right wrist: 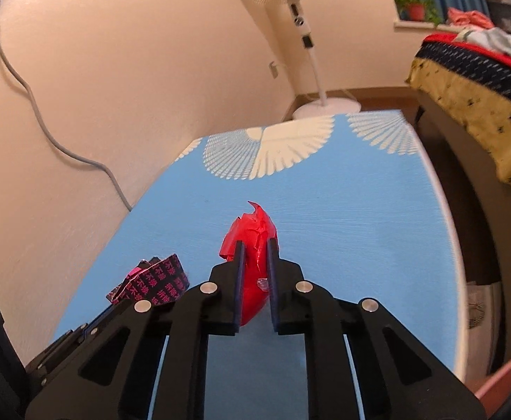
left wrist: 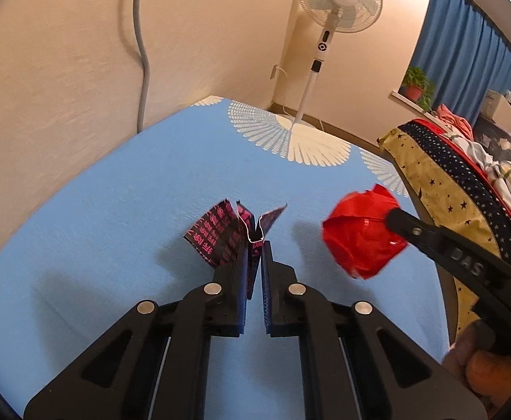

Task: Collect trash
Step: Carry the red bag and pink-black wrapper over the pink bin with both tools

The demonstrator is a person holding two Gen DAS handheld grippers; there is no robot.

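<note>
The left gripper (left wrist: 255, 245) pinches a crumpled black wrapper with pink print (left wrist: 220, 234), and the right gripper (right wrist: 255, 248) clamps a crumpled red plastic wrapper (right wrist: 253, 241) to its right, both above the blue patterned tabletop (left wrist: 115, 210); a white standing fan (left wrist: 339, 0) stands far behind.

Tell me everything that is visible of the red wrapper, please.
The red wrapper is a crumpled ball of thin, glossy film, like plastic or foil, with creases and a torn tip at its top. The right gripper is shut on it, with fingers pressing both sides. It is held above the blue table, beside the dark wrapper with pink print, not touching it.
</note>
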